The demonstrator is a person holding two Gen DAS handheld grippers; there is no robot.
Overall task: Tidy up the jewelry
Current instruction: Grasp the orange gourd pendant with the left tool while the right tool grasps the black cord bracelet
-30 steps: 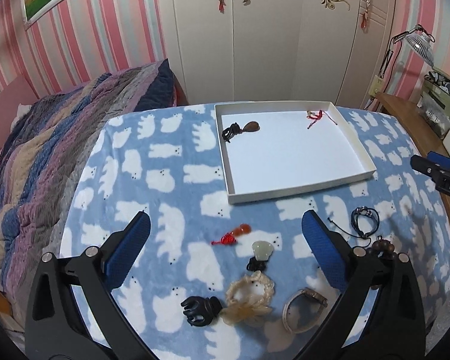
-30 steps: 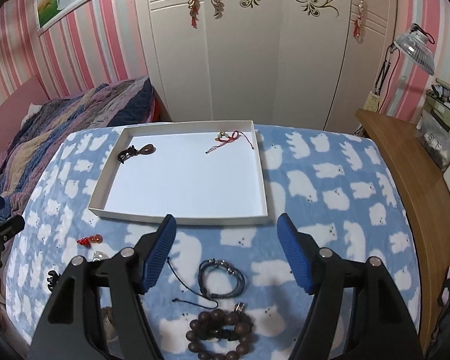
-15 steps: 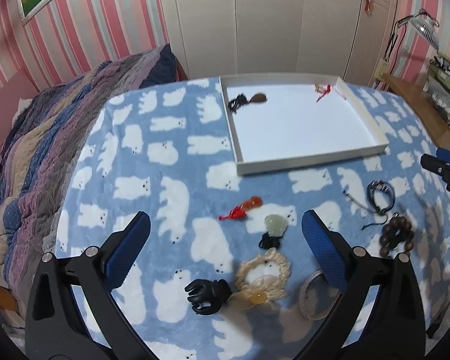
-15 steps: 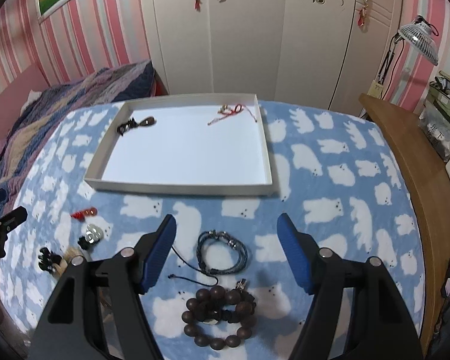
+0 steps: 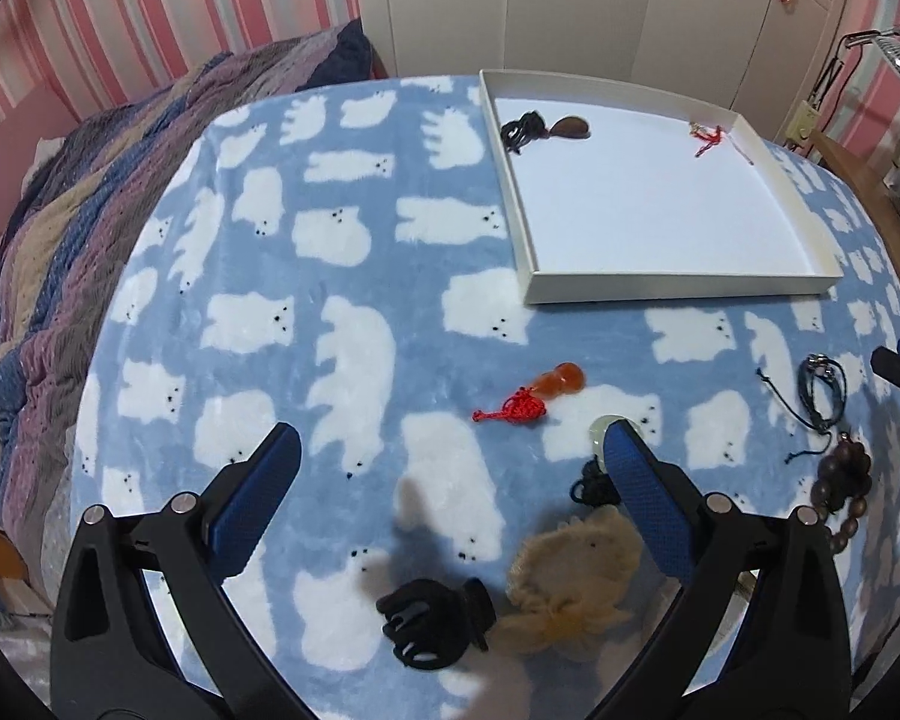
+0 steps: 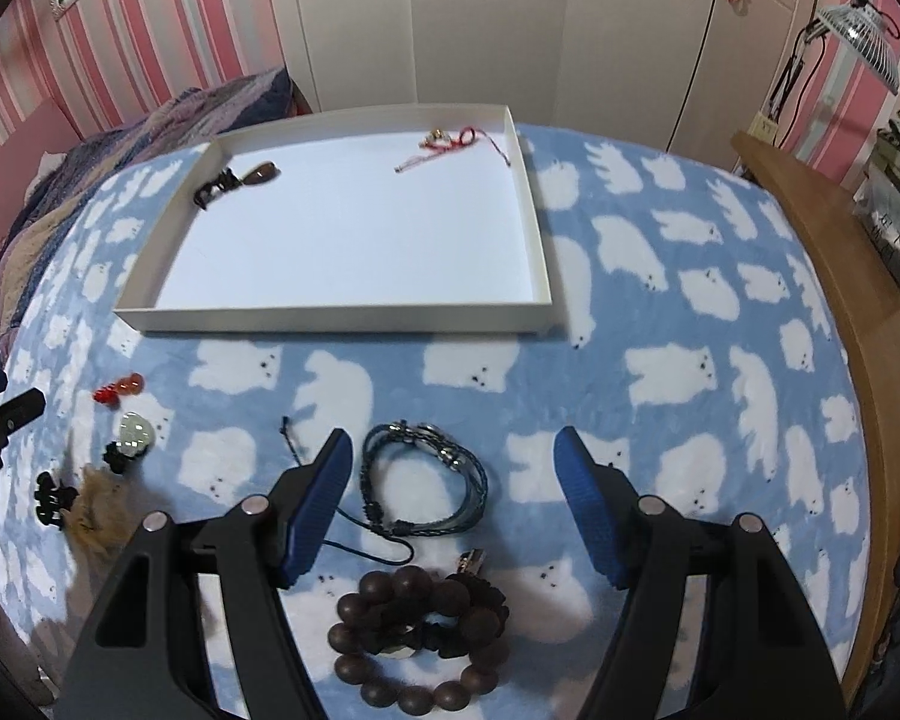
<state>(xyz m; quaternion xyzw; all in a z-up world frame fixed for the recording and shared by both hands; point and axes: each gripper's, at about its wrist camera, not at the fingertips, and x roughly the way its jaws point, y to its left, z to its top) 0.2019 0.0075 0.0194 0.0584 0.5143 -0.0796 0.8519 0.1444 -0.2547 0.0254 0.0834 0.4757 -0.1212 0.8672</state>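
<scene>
Fleecy blanket [image 6: 660,312]; matt cardboard tray [image 6: 336,319]; glossy wooden beads [image 6: 414,630].

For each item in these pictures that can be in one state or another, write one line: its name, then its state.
left gripper: open, empty, above the blanket.
right gripper: open, empty, over the braided bracelet.
white tray: holds two pieces, mostly bare.
brown pendant: in tray, far left corner.
red cord charm: in tray, far right corner.
braided bracelet: on blanket, outside tray.
wooden bead bracelet: on blanket, outside tray.
black hair claw: on blanket, outside tray.
</scene>
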